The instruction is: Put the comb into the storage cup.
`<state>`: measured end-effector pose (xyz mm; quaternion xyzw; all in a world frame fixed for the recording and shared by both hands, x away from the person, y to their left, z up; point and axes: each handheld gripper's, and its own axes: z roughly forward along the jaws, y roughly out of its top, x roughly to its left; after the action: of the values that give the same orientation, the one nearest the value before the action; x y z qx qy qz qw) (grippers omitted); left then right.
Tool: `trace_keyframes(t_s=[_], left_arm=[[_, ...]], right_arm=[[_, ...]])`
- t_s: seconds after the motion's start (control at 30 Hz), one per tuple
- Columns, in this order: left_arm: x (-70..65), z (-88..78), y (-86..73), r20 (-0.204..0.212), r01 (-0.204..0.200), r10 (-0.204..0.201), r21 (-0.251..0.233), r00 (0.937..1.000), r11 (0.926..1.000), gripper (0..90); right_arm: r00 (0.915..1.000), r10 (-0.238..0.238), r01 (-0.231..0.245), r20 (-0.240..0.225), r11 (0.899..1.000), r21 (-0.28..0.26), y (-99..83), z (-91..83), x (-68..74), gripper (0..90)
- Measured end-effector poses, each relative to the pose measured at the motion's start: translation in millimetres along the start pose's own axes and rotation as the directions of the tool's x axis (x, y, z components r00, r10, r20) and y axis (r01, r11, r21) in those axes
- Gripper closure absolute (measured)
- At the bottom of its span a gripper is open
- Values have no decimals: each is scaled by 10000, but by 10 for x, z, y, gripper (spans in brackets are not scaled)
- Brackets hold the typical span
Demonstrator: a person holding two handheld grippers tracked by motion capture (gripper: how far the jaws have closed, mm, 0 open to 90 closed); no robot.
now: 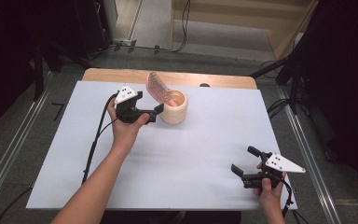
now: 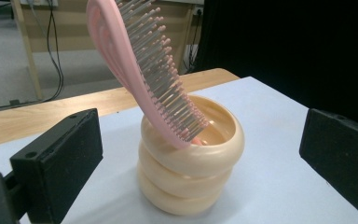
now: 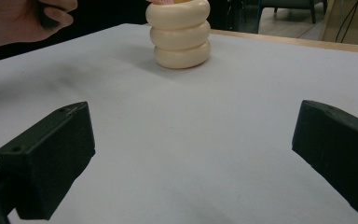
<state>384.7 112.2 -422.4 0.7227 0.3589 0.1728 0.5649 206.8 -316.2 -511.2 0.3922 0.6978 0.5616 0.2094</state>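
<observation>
hairbrush (image 2: 149, 74) standing tilted in cup (image 2: 191, 172) | left gripper (image 1: 153, 113) spread beside cup, empty | right gripper (image 1: 244, 163) spread, idle over tabletop (image 1: 191, 154) | placement looks done

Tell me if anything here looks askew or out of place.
Only the pink hairbrush: it stands handle-down in the cream ribbed holder, leaning far over one rim. The holder itself sits upright. Nothing is spilled or broken.

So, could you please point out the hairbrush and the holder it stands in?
hairbrush (image 2: 161, 74), left gripper view, on the bristles.
holder (image 2: 191, 184), left gripper view, on its ribbed outer wall.
</observation>
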Motion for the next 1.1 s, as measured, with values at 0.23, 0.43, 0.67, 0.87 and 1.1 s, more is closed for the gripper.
trace_keyframes(t_s=[0.23, 0.43, 0.67, 0.87, 1.1], left_arm=[[-15, -106, -39, 84, -20, 20, -48, 10000, 10000, 0], [-28, -202, -86, 94, -139, 140, -98, 9999, 9999, 0], [-30, -318, -139, 106, -190, 191, -134, 9998, 9997, 0], [-30, -415, -207, 98, -321, 322, -101, 9994, 9994, 0], [-31, -529, -295, 103, -361, 362, -87, 9993, 9993, 0]], right_arm=[[10000, -9, 9, 6, 10000, 5, 0, 2, 2, 0], [10000, -11, 11, 10, 10000, 7, 0, 1, 2, 0], [10000, -28, 28, 17, 10000, 15, 0, 2, 4, 0], [10000, -28, 28, 26, 10000, 23, 0, 3, 6, 0], [10000, -37, 37, 37, 10000, 35, 0, 5, 10, 0]])
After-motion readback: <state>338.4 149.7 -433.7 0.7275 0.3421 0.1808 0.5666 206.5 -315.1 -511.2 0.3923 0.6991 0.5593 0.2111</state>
